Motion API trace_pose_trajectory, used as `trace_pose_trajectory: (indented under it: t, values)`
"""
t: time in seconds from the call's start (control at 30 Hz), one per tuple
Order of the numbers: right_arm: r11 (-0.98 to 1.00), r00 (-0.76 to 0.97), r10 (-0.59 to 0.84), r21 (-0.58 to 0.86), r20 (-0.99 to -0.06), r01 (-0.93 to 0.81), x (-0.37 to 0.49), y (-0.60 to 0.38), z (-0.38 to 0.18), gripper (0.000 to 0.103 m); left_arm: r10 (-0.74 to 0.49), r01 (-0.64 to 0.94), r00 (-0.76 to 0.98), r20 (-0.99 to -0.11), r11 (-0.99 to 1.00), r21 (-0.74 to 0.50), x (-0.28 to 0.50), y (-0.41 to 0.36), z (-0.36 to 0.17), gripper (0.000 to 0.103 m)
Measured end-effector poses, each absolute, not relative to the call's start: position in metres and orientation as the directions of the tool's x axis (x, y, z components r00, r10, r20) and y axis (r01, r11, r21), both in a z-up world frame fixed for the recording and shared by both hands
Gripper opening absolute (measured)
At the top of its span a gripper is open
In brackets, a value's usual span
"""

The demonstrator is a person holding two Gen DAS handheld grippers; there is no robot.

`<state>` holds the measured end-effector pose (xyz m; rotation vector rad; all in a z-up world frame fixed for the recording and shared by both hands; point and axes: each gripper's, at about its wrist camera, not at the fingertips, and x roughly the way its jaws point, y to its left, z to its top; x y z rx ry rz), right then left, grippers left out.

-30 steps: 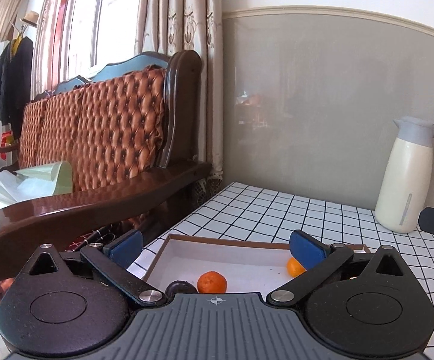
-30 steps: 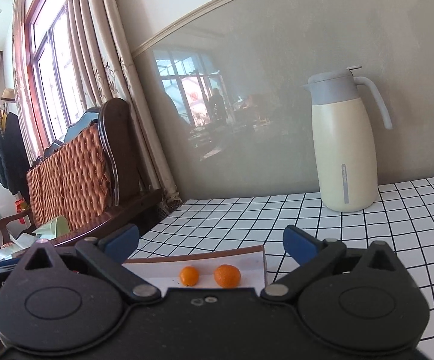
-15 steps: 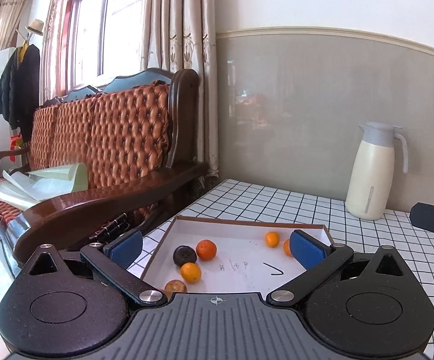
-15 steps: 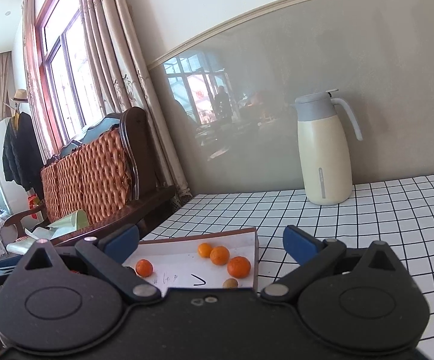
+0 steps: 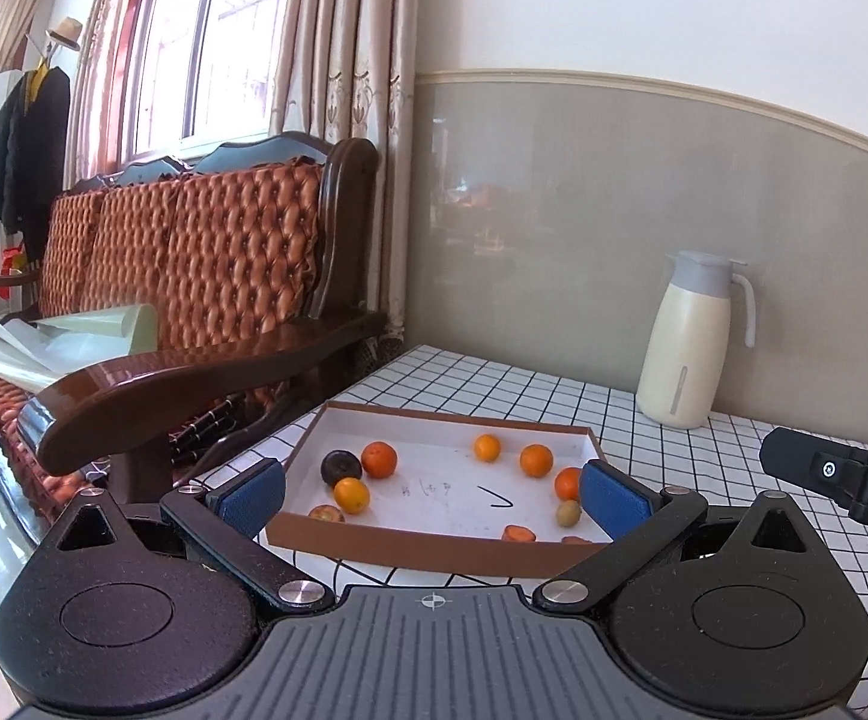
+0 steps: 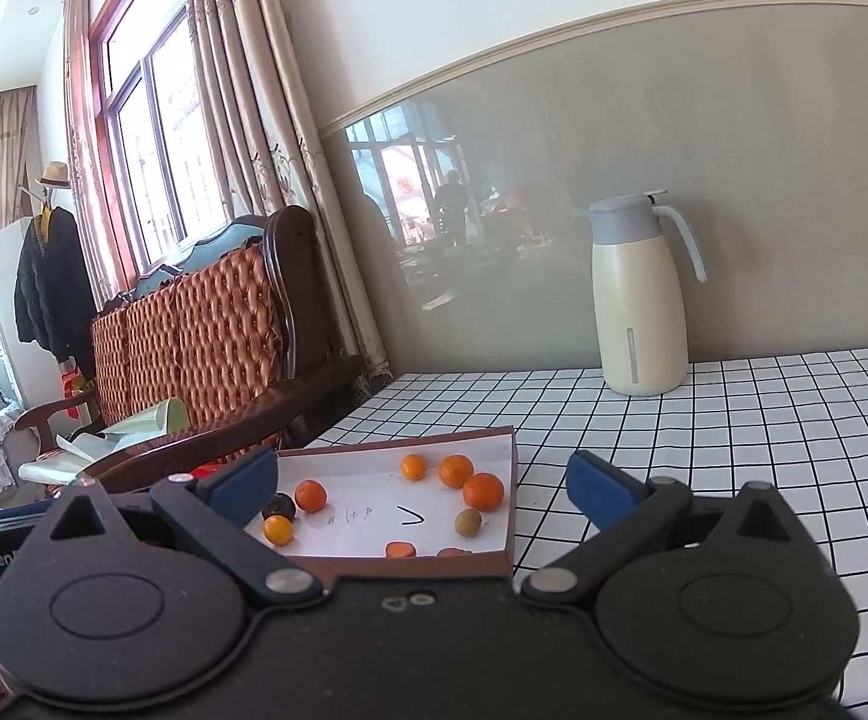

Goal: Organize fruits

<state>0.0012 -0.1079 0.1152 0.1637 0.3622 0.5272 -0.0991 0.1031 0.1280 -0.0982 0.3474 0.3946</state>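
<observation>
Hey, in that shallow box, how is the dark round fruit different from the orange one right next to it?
The dark fruit is almost black; the orange fruit beside it is bright orange. The dark fruit looks slightly smaller and duller, while the orange fruit catches the light. The dark fruit sits nearer the box's left wall; the orange fruit lies further in. Both are round, whole, close together, and held by neither tool.

Left gripper (image 5: 433, 495): matt black plastic body, ribbed grey panel, bright metal pivot pins, blue rubbery-looking finger pads (image 5: 252, 495).
Tray (image 5: 434, 557) ahead between fingers: brown cardboard walls, white matt paper floor.
Oranges (image 5: 379, 459) inside: dimpled, slight sheen.
Tablecloth (image 6: 764, 432) beyond right fingers: smooth, checked.
Jug (image 6: 639, 300) far ahead: cream satin body, grey plastic lid.
Bench (image 5: 206, 276) left of fingers: glossy dark wood, tufted leather-look back.
</observation>
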Motion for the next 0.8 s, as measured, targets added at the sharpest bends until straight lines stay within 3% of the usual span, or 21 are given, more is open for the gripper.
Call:
trace_pose_trajectory:
  t: [0.8]
  values:
    - [0.892, 0.83, 0.451, 0.138, -0.329, -0.43, 0.002, -0.099, 0.103, 0.097, 0.369, -0.4, 0.855, -0.363, 0.917, -0.009, -0.09, 0.107, 0.12, 0.103]
